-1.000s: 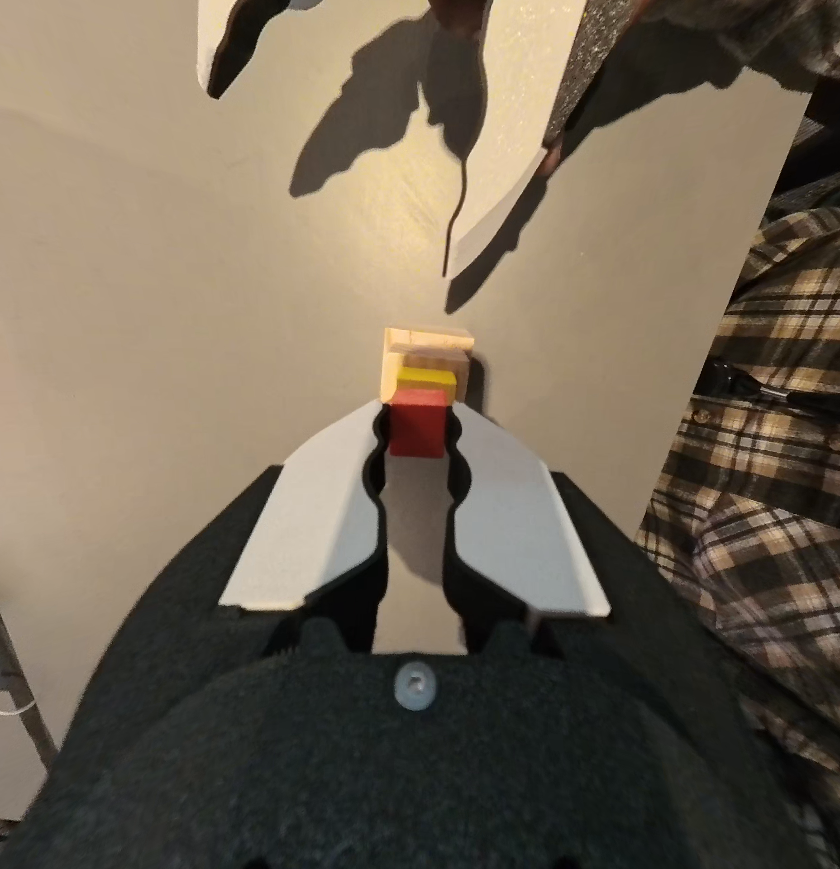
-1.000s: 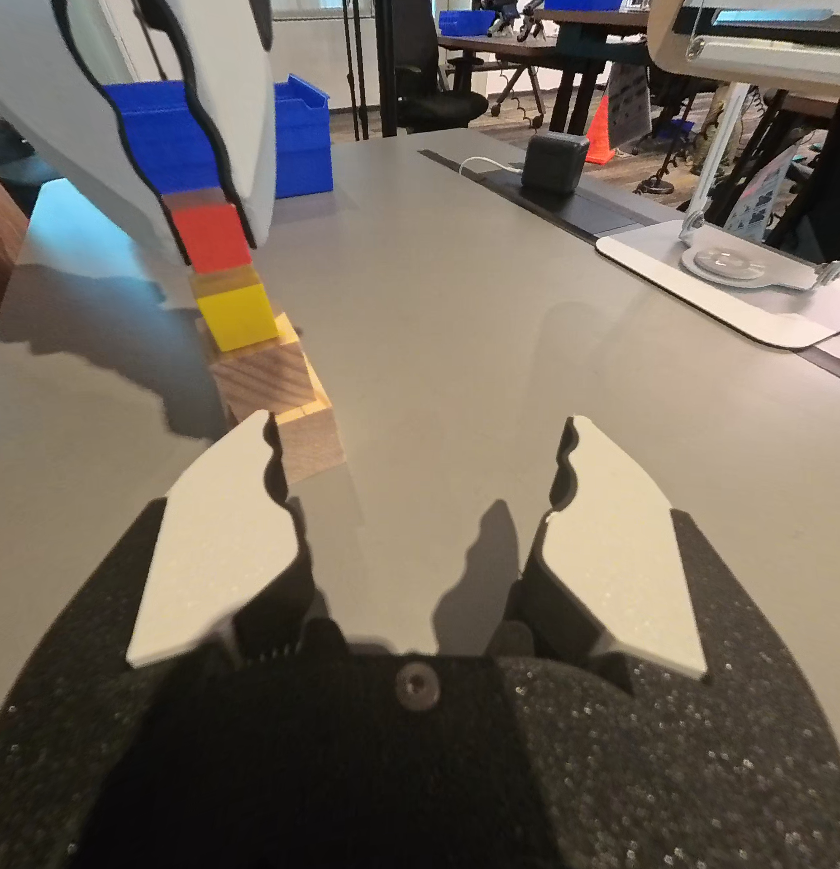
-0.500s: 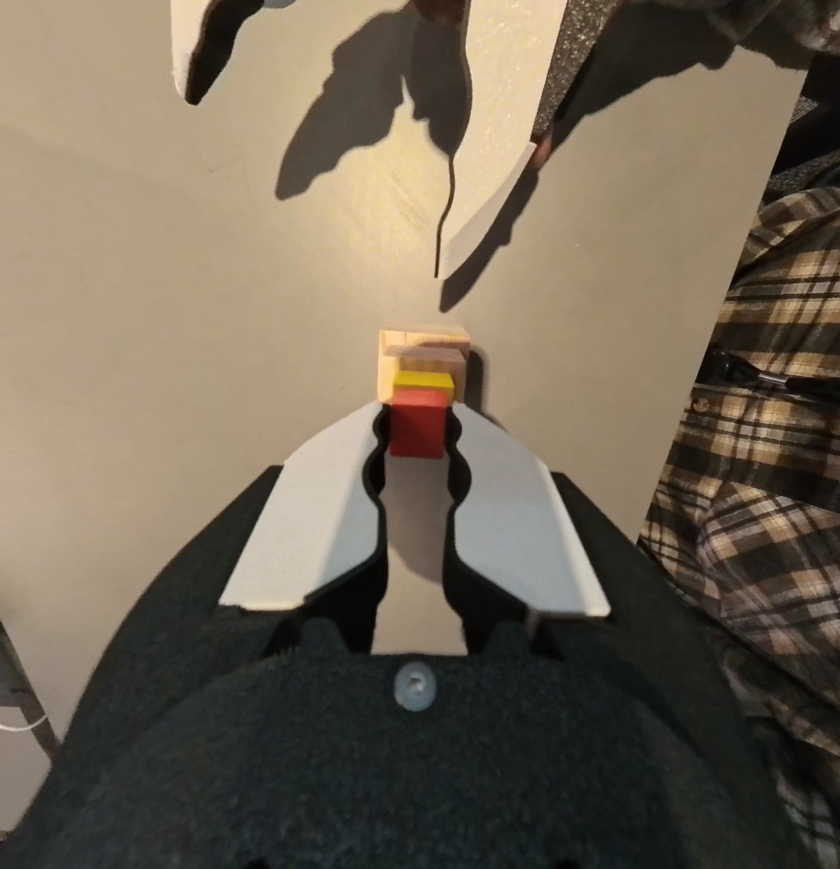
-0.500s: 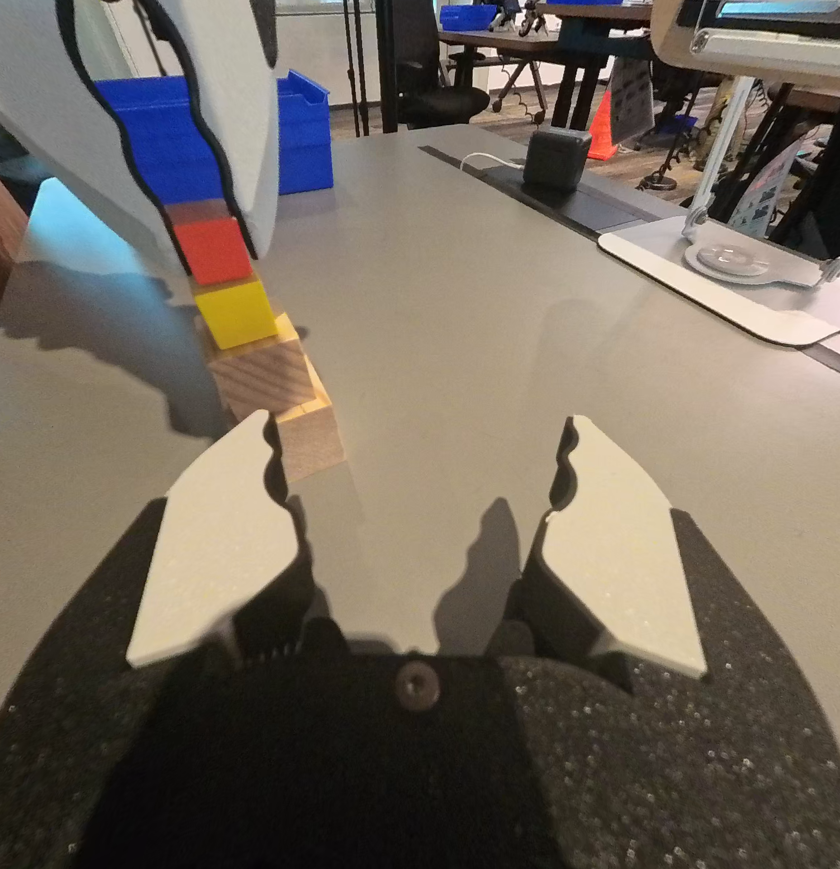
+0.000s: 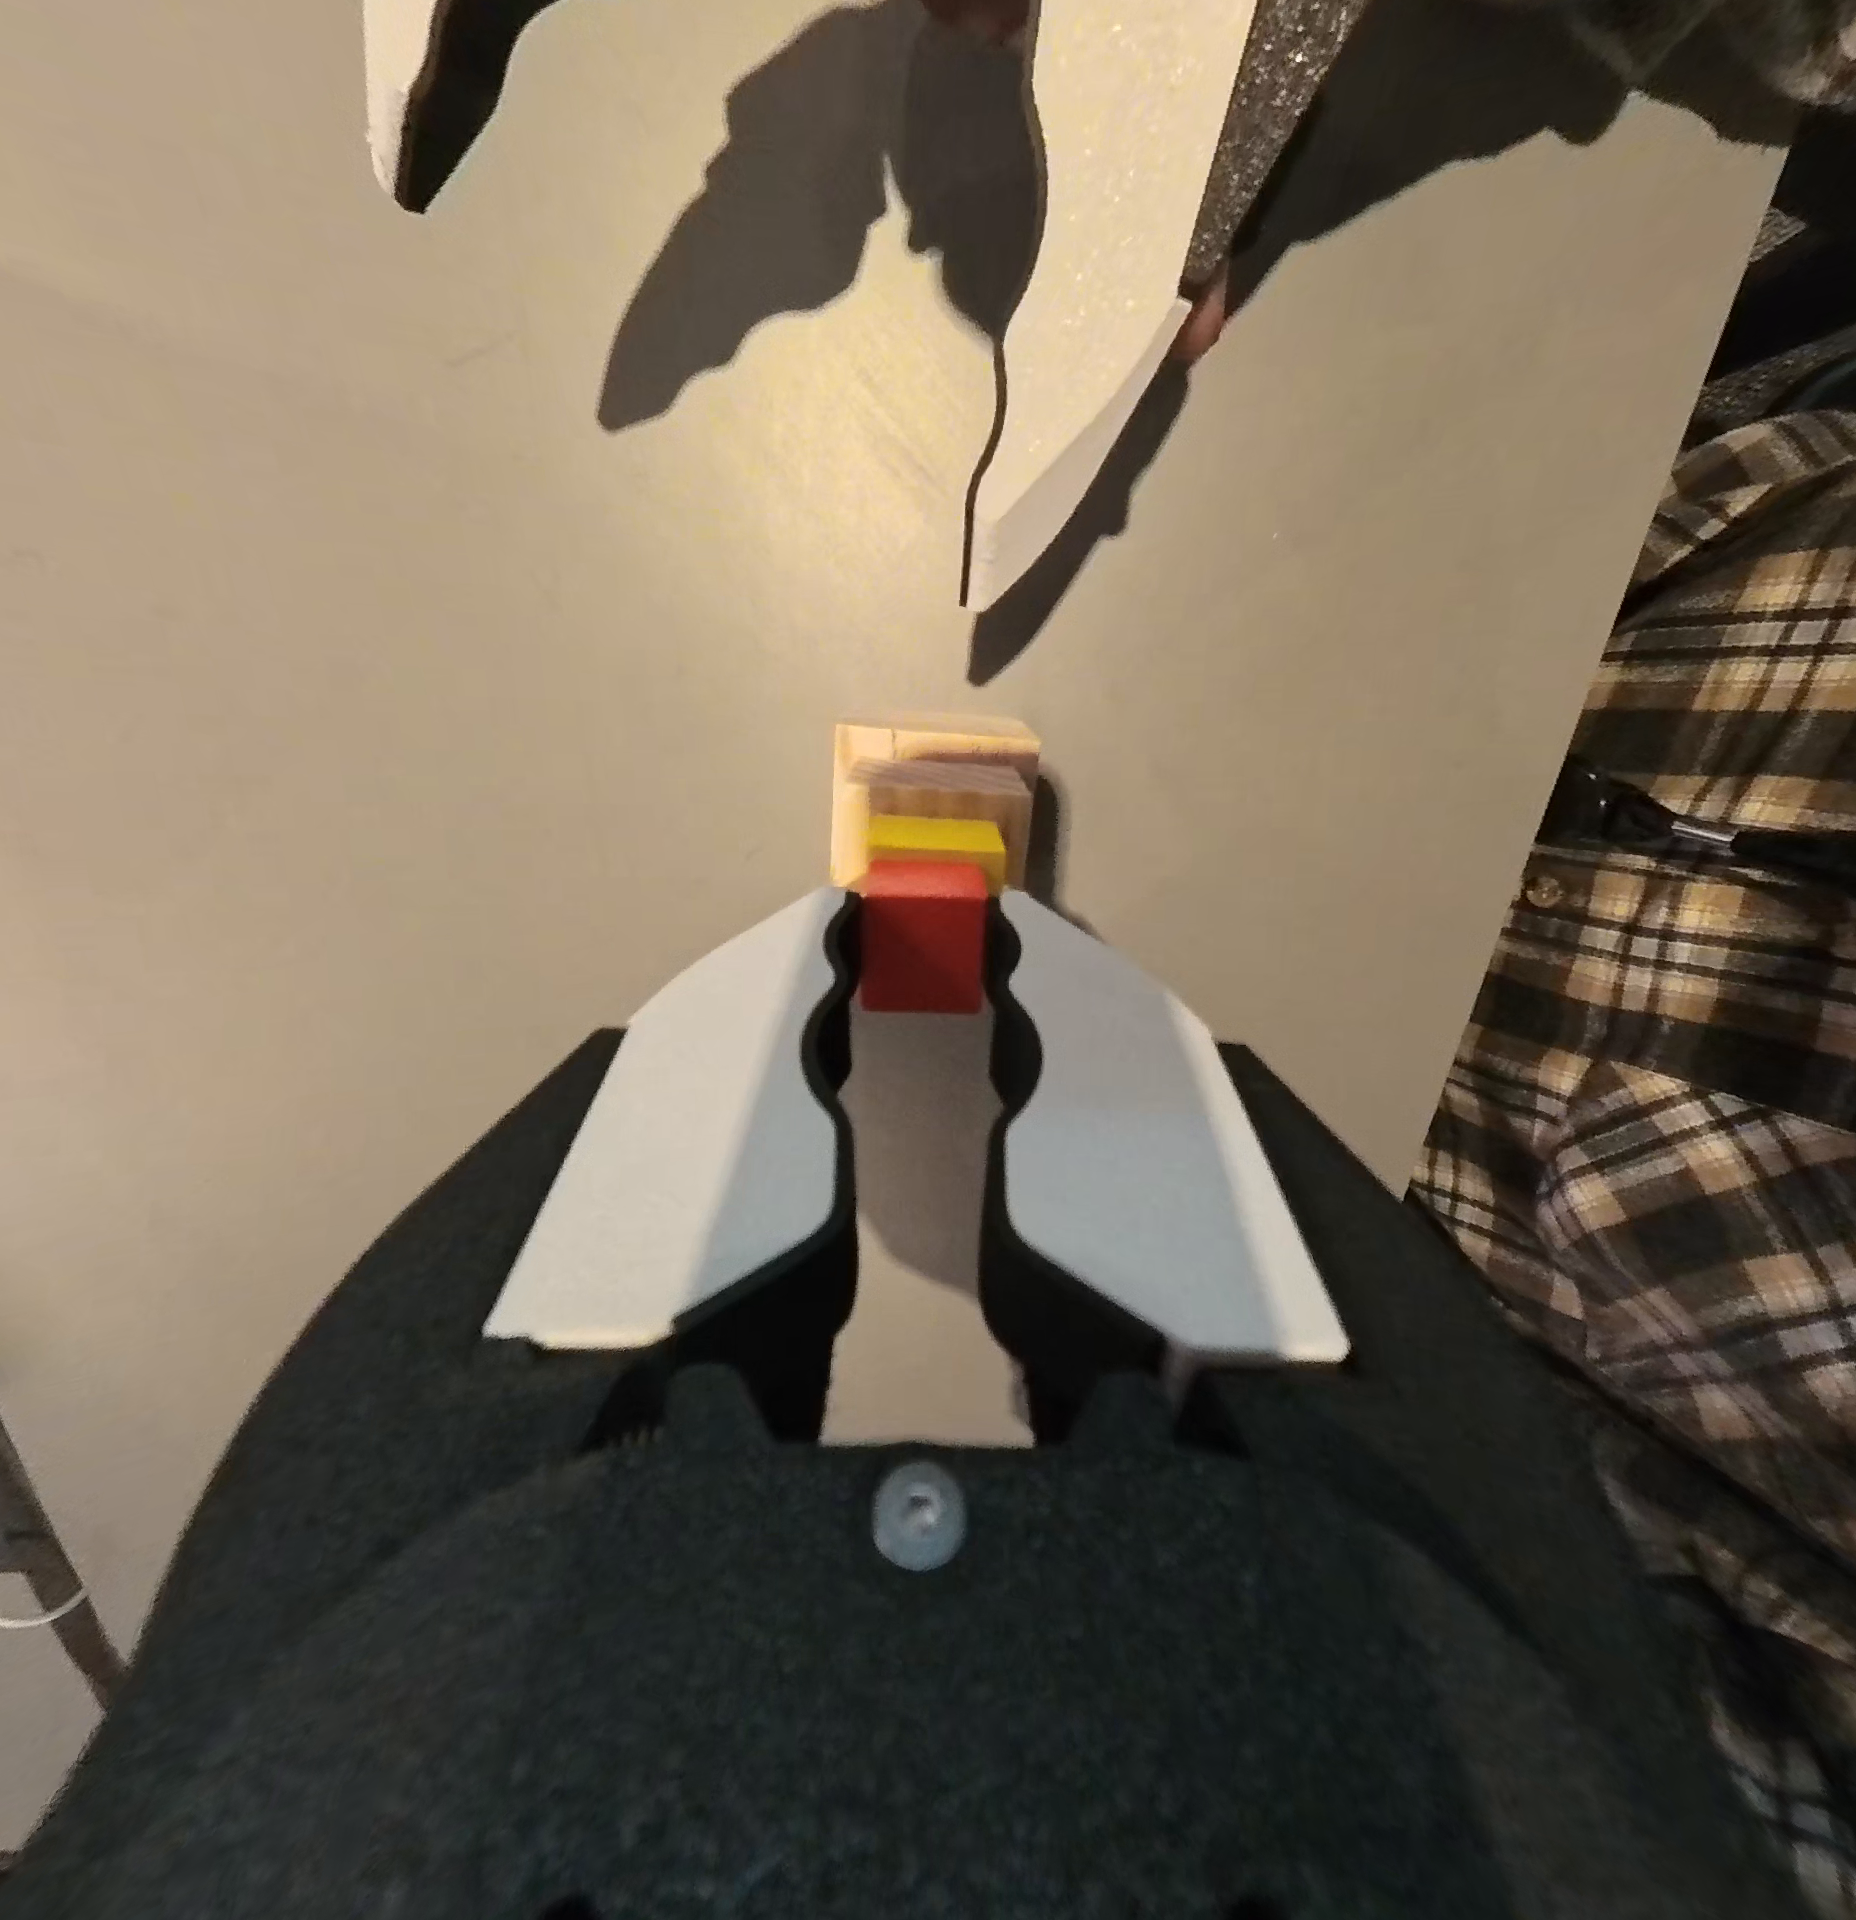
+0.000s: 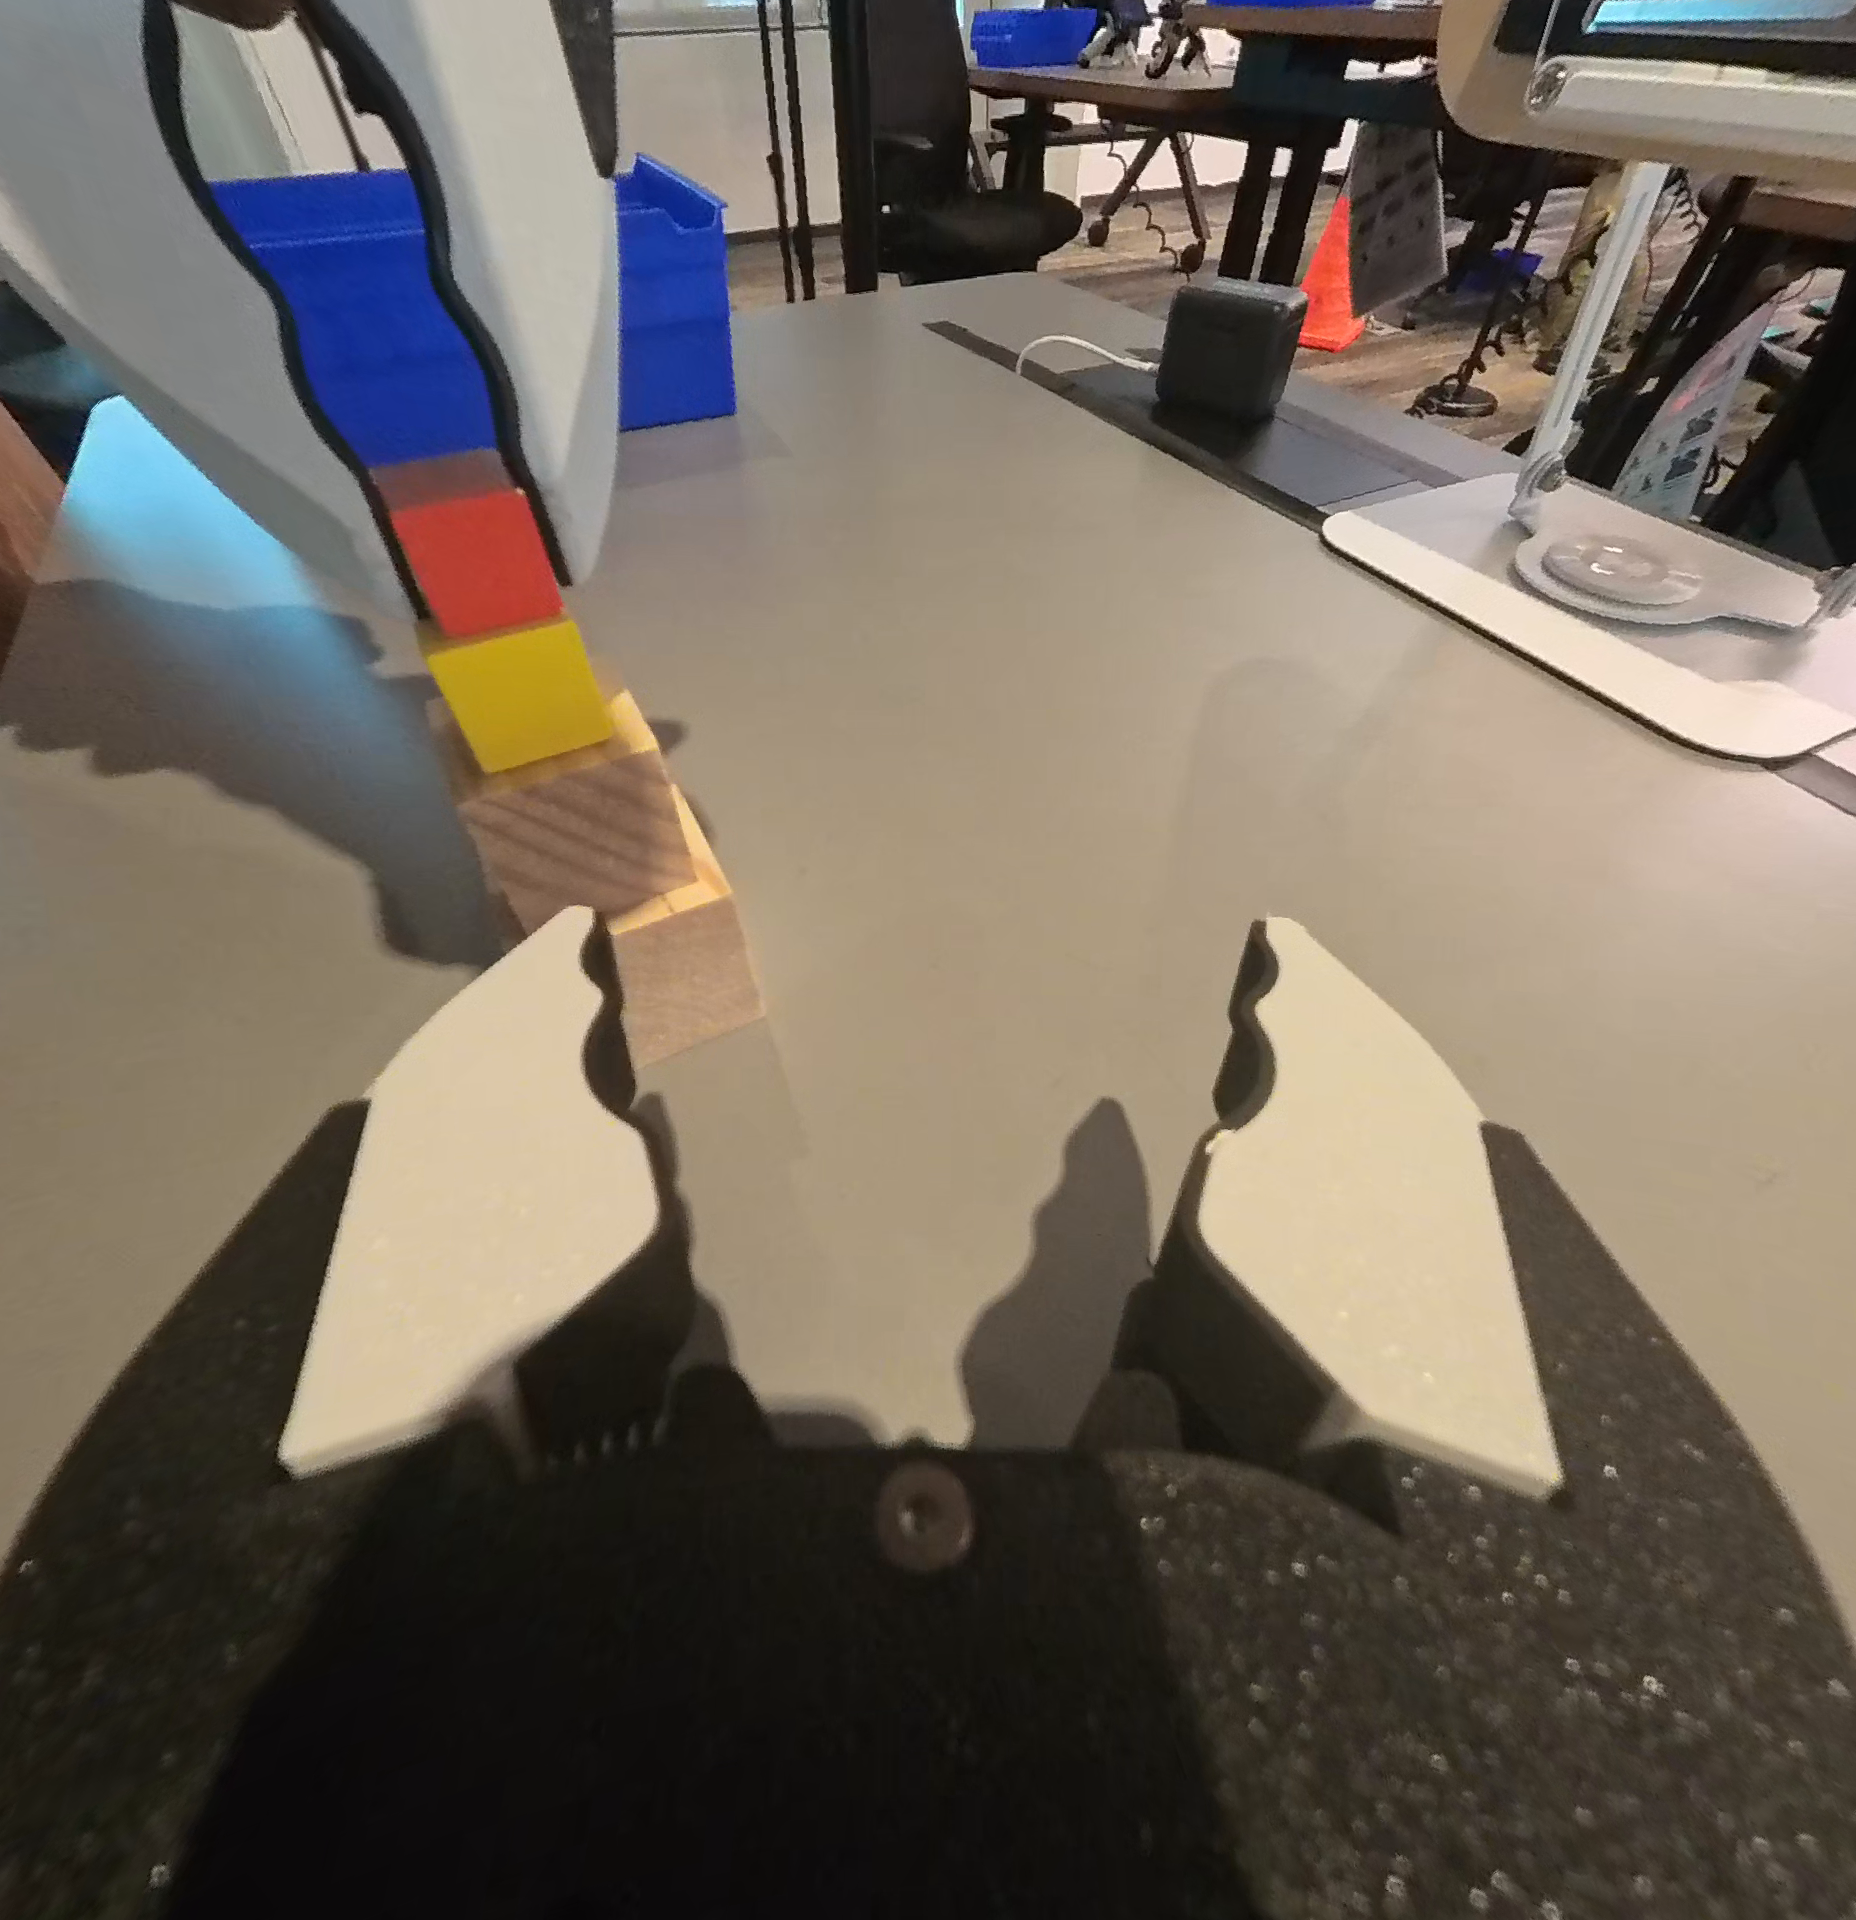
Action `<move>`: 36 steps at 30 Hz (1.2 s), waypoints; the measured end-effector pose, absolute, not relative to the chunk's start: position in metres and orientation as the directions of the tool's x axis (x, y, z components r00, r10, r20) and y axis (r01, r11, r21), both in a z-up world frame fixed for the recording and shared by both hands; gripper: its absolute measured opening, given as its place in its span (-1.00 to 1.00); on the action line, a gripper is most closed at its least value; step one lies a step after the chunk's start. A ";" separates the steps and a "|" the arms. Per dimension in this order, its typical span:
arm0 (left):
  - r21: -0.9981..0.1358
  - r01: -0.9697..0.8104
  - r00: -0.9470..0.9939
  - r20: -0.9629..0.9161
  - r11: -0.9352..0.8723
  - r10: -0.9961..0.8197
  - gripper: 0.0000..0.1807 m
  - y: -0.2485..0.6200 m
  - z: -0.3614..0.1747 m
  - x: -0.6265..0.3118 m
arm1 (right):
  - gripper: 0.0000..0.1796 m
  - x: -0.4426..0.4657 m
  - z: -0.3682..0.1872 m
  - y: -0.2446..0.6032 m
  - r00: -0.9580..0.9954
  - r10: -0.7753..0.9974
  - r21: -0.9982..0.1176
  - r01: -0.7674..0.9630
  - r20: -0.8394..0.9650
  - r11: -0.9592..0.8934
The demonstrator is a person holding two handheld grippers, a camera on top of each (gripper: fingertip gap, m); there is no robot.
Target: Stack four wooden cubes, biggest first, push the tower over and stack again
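Note:
A tower stands on the grey table (image 6: 1007, 675): a pale wooden cube (image 6: 685, 977) at the bottom, a darker wooden cube (image 6: 581, 831) on it, then a yellow cube (image 6: 519, 691). A red cube (image 6: 477, 561) sits on the yellow one. My left gripper (image 5: 922, 904) comes from above and is shut on the red cube (image 5: 922, 951). Under it show the yellow cube (image 5: 939, 836) and the wooden cubes (image 5: 950, 795). My right gripper (image 6: 924, 925) is open and empty, low over the table just right of the tower's base. It also shows in the left wrist view (image 5: 685, 395).
Blue bins (image 6: 675, 301) stand at the table's far edge behind the tower. A small black box (image 6: 1230, 348) with a white cable and a white stand base (image 6: 1589, 582) lie to the right. A person's plaid shirt (image 5: 1682, 935) is beside the table edge.
Very little. The red cube has come down slightly and now rests on the yellow cube. The right gripper has stayed open in nearly the same place.

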State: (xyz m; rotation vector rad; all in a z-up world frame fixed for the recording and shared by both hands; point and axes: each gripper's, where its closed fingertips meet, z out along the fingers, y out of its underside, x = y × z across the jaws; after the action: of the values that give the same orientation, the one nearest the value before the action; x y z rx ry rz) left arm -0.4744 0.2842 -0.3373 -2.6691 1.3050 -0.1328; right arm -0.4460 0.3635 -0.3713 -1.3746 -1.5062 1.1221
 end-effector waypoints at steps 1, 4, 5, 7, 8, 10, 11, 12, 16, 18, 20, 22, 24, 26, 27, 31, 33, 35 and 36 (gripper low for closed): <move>-0.189 -0.776 0.612 0.007 -0.602 -0.791 -0.75 0.284 -0.337 -0.474 | 0.23 -0.446 -0.371 0.364 -0.098 0.995 -0.955 0.294 -0.010 0.020; -0.193 -0.776 0.610 0.006 -0.600 -0.792 -0.75 0.284 -0.338 -0.474 | 0.23 -0.446 -0.372 0.363 -0.099 0.995 -0.955 0.296 -0.009 0.020; -0.192 -0.776 0.610 0.007 -0.600 -0.792 -0.75 0.284 -0.338 -0.474 | 0.23 -0.446 -0.372 0.363 -0.099 0.995 -0.955 0.296 -0.009 0.021; -0.192 -0.778 0.608 0.008 -0.597 -0.794 -0.75 0.283 -0.338 -0.474 | 0.23 -0.446 -0.372 0.363 -0.099 0.995 -0.955 0.296 -0.008 0.022; -0.193 -0.779 0.607 0.008 -0.597 -0.795 -0.74 0.283 -0.338 -0.474 | 0.23 -0.446 -0.372 0.364 -0.098 0.995 -0.955 0.295 -0.008 0.021; -0.196 -0.778 0.609 -0.001 -0.597 -0.793 -0.66 0.284 -0.338 -0.475 | 0.23 -0.446 -0.371 0.364 -0.097 0.995 -0.956 0.291 -0.008 0.020; -0.197 -0.777 0.612 -0.007 -0.598 -0.791 -0.60 0.285 -0.337 -0.476 | 0.23 -0.446 -0.371 0.364 -0.096 0.995 -0.957 0.290 -0.008 0.020; -0.199 -0.775 0.615 -0.016 -0.600 -0.789 -0.55 0.285 -0.335 -0.479 | 0.24 -0.446 -0.371 0.364 -0.096 0.995 -0.957 0.291 -0.008 0.020; -0.310 -0.733 0.656 -0.085 -0.606 -0.750 -0.21 0.292 -0.308 -0.495 | 0.24 -0.445 -0.370 0.364 -0.094 0.996 -0.957 0.289 -0.006 0.022; -0.446 -0.666 0.704 -0.110 -0.598 -0.702 -0.13 0.297 -0.286 -0.508 | 0.24 -0.445 -0.370 0.365 -0.092 0.996 -0.957 0.288 -0.007 0.020; -0.604 -0.566 0.764 -0.127 -0.561 -0.633 -0.10 0.302 -0.267 -0.525 | 0.24 -0.445 -0.369 0.365 -0.090 0.996 -0.958 0.287 -0.007 0.019; -0.744 -0.437 0.826 -0.110 -0.505 -0.552 -0.11 0.301 -0.259 -0.547 | 0.24 -0.445 -0.370 0.366 -0.086 0.996 -0.958 0.288 -0.008 0.017; -0.837 -0.305 0.876 -0.060 -0.453 -0.479 -0.10 0.295 -0.265 -0.570 | 0.24 -0.445 -0.371 0.366 -0.079 0.997 -0.955 0.296 -0.014 0.010; -0.890 -0.192 0.911 -0.006 -0.413 -0.412 -0.10 0.288 -0.280 -0.596 | 0.24 -0.445 -0.371 0.368 -0.068 0.997 -0.957 0.291 -0.022 -0.001; -0.906 -0.148 0.926 0.015 -0.397 -0.378 -0.09 0.285 -0.290 -0.610 | 0.23 -0.445 -0.371 0.370 -0.055 0.998 -0.958 0.286 -0.031 -0.014; -0.939 -0.024 0.956 0.079 -0.342 -0.283 -0.10 0.274 -0.321 -0.660 | 0.15 -0.440 -0.362 0.385 0.071 0.997 -0.957 0.290 -0.010 -0.030; -0.942 0.028 0.959 0.120 -0.333 -0.257 -0.09 0.272 -0.332 -0.678 | -0.03 -0.434 -0.351 0.389 0.121 0.992 -0.951 0.309 0.029 -0.010; -0.949 0.059 0.958 0.141 -0.309 -0.250 -0.09 0.272 -0.337 -0.691 | -0.10 -0.429 -0.341 0.389 0.152 0.988 -0.940 0.339 0.030 -0.024; -0.956 0.061 0.958 0.137 -0.288 -0.253 -0.09 0.272 -0.338 -0.694 | -0.12 -0.426 -0.336 0.390 0.169 0.985 -0.933 0.358 0.027 -0.036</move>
State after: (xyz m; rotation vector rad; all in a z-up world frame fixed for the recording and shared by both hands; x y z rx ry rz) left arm -0.6942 0.2720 -0.3377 -1.8393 0.1409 -0.3076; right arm -0.4262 0.3898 -0.3362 -1.5533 -1.3343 0.8854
